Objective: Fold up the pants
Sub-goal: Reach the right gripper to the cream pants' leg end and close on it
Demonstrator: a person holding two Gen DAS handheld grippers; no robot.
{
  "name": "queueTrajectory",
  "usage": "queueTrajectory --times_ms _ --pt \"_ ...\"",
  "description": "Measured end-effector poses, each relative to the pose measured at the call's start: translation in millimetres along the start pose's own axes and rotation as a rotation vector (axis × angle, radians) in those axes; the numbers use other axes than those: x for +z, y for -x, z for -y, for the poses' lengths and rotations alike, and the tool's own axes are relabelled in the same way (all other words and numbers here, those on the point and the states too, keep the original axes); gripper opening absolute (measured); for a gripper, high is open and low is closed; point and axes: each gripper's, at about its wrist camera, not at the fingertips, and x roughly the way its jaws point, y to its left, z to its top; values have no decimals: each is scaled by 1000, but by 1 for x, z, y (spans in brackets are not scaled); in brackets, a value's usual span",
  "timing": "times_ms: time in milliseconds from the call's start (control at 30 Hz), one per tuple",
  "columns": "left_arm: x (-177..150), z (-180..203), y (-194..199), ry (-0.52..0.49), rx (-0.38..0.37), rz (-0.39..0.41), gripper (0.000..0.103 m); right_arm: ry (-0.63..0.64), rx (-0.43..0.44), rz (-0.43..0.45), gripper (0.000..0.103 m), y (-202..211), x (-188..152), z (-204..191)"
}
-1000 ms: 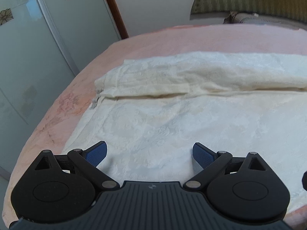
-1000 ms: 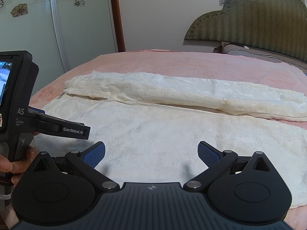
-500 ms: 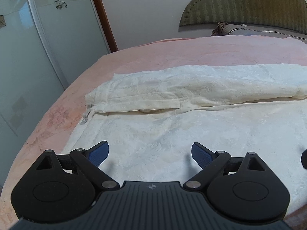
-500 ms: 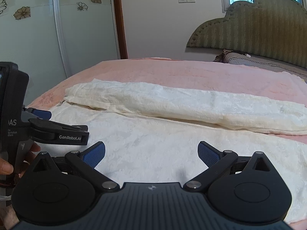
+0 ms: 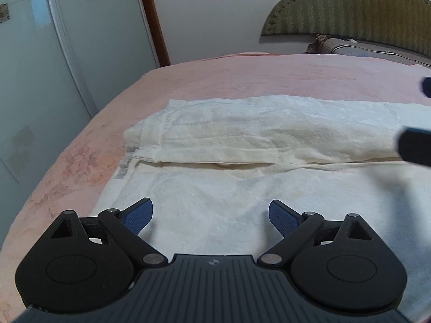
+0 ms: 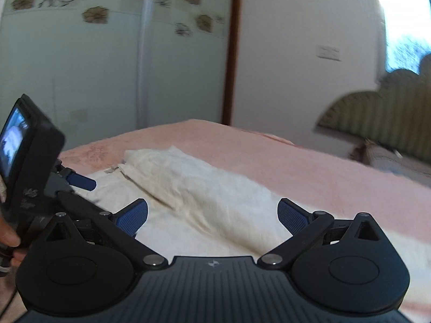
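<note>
Cream-white pants (image 5: 242, 145) lie flat on a pink bed (image 5: 242, 75), one leg behind the other, with the waist end at the left. My left gripper (image 5: 210, 214) is open and empty just above the near leg. My right gripper (image 6: 212, 215) is open and empty, above the pants (image 6: 204, 191) and turned toward the waist end. The left gripper's body and one blue finger (image 6: 80, 181) show at the left of the right wrist view. A dark blurred part of the right gripper (image 5: 414, 145) shows at the right edge of the left wrist view.
A glass wardrobe with flower decals (image 5: 40, 53) stands left of the bed. A padded green headboard (image 5: 350, 13) and a pillow (image 5: 350, 47) are at the far right. The bed's edge curves down on the left (image 5: 40, 193). A window (image 6: 404, 40) is at the upper right.
My right gripper has swung left and risen, now pointing at the waist end, with motion blur. My left gripper has lifted and tilted up a little. Both stay open.
</note>
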Motion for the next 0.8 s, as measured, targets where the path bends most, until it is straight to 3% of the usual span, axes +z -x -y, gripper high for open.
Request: queueTrajectory --times_ms 133,233,467,633,800 --pt "1 -13 -7 13 40 17 94 -42 128 -112 103 -72 25 26" --pt "3 -25 -12 17 60 30 92 -101 169 -157 103 -123 37 48" --pt "8 -39 -22 29 57 26 93 -131 105 -305 100 -232 44 80" --pt "10 -42 -34 39 43 5 93 -166 206 -389 76 -284 37 98" --pt "17 -48 -46 69 42 -22 93 -90 290 -383 18 -294 34 94"
